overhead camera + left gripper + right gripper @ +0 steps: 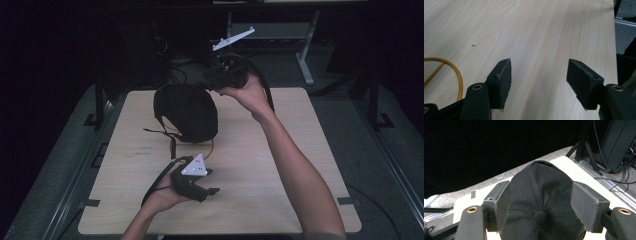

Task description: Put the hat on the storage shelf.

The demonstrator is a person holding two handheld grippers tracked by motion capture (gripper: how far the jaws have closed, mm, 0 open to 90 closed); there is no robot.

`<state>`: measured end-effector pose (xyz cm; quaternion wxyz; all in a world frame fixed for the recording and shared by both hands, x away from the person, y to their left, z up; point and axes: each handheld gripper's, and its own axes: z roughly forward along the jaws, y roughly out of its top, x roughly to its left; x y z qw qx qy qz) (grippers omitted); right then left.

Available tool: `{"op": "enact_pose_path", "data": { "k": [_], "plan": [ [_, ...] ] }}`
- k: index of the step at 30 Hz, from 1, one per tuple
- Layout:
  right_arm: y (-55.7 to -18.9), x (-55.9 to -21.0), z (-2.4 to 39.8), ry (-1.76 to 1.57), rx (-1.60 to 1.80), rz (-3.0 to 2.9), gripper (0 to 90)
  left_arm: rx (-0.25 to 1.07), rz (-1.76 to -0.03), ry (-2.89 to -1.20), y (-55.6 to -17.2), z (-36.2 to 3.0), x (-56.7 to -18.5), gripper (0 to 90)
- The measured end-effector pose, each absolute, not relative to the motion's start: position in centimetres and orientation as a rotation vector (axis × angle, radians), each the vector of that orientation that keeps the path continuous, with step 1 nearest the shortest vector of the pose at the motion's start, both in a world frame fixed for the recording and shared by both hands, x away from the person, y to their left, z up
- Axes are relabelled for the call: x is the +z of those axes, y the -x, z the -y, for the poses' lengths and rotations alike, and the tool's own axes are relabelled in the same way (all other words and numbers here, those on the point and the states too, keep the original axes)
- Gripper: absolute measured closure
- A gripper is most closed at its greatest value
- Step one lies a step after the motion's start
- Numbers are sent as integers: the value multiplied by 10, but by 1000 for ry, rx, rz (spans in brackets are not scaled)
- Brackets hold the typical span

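Scene: wooden table (pixel 280 190) seen from above, dark room around it; a person's two forearms come in from the bottom edge.
Cap: black cap (pixel 186 112) sits on the table, upper centre of the high view, crown up. In the right gripper view it lies lower centre (pixel 540 212), top button facing the camera.
Wire ring: thin yellow ring (pixel 210 149) lies on the table, poking out from under the cap's near edge; also at lower left of the left gripper view (pixel 457 75).
Left gripper: (pixel 212 191) lower centre of the high view, held low over bare table, well apart from the cap. Jaws spread wide w/ nothing between them, just wood grain (pixel 539 75).
Right gripper: (pixel 212 80) upper centre of the high view, beside the cap's far edge. Jaws spread apart; in its own view (pixel 540 205) the cap looks framed between them, but can't tell if the pads touch the cloth. No pinch seen.
Done so far: looks like the cap is set down & free; neither tool grips it.
Left to do: prob. a fresh grab or a pull-back; can't tell which.
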<state>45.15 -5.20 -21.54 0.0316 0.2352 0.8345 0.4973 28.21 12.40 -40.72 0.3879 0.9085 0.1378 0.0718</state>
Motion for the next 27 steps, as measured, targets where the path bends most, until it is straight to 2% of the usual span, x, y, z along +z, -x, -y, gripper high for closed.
{"op": "enact_pose_path", "data": {
  "k": [27],
  "plan": [
    [-426,-229,116,-804,1520,-2521,276,196,-378,-2300,-281,-124,-413,348]
  ]
}}
